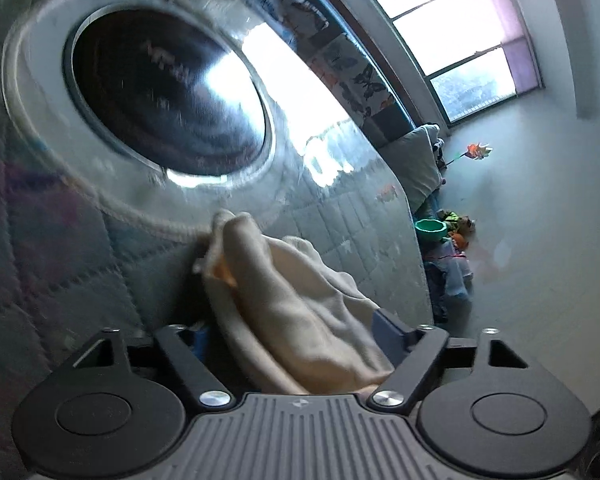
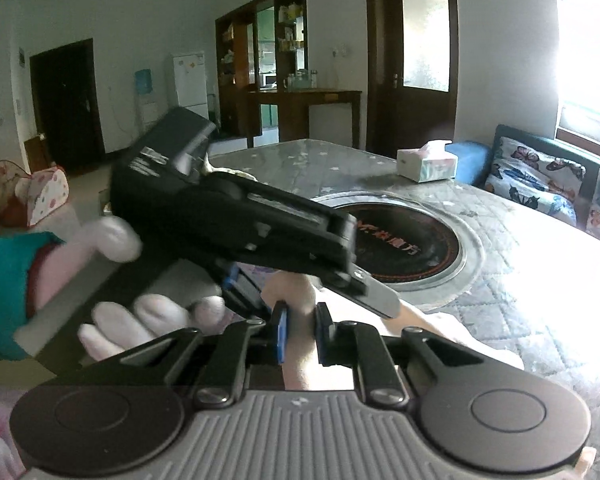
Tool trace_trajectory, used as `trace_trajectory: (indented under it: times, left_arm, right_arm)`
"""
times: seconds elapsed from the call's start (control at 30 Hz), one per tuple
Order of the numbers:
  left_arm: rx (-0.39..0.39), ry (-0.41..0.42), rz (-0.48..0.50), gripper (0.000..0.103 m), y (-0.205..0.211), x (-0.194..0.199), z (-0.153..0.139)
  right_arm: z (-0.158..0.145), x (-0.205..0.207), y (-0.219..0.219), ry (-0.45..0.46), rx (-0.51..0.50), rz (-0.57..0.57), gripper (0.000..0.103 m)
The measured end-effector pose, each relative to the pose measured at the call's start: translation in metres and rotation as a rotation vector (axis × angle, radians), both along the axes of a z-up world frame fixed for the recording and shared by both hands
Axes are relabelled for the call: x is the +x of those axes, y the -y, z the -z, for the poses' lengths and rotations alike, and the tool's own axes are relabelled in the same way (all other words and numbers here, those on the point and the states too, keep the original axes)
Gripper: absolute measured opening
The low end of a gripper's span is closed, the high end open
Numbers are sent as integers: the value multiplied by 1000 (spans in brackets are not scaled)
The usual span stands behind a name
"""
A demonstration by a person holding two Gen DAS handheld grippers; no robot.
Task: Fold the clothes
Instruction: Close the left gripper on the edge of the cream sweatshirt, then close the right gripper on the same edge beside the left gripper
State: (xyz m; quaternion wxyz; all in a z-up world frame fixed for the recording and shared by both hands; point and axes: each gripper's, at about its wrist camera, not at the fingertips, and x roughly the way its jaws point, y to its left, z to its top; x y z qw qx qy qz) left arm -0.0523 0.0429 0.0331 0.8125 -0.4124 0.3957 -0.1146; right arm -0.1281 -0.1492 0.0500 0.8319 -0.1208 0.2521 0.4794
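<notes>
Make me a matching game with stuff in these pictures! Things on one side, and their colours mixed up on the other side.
Things:
1. cloth held between the gripper fingers
2. tissue box on the table
3. bowl on the floor
4. sleeve of the person

Colours:
A. teal
B. cream
C. green
D. white

Pairs: 1-B, 2-D, 3-C, 4-A

Window (image 1: 452,40) backlight blown out; glare on table (image 1: 284,80); motion blur, fisheye edges.
</notes>
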Motion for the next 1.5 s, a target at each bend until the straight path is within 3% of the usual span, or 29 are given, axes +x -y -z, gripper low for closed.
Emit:
trace_trajectory:
  times: [0.13, 0.3, 0.47, 0.8, 1.07, 1.13, 1.17, 1.23, 1.5]
  left_arm:
    - [-10, -19, -1, 37, 3, 5, 9]
    - [12, -41, -3, 23, 1, 8, 16]
    - [48, -18, 8, 23, 4, 6, 15]
    - [101, 5, 44, 26, 10, 7, 12]
    - [160, 21, 67, 26, 16, 7, 8]
    - [185, 29, 75, 26, 19, 7, 6]
    - [204, 34, 79, 25, 21, 8, 5]
    - [241, 44, 88, 24, 26, 8, 2]
    - [289, 86, 118, 20, 33, 14, -12]
  right_arm:
    - [7, -2, 0, -21, 0, -13, 12]
    - [10, 0, 10, -55, 27, 8, 17]
    - [15, 9, 48, -77, 59, 141, 20]
    - [51, 56, 152, -142, 69, 621, 33]
    - [78, 80, 169, -237, 168, 674, 40]
    - [79, 79, 169, -242, 182, 670, 36]
    - [79, 79, 168, -245, 189, 669, 24]
    - [80, 78, 168, -249, 203, 666, 16]
    - [47, 60, 169, -174, 242, 666, 12]
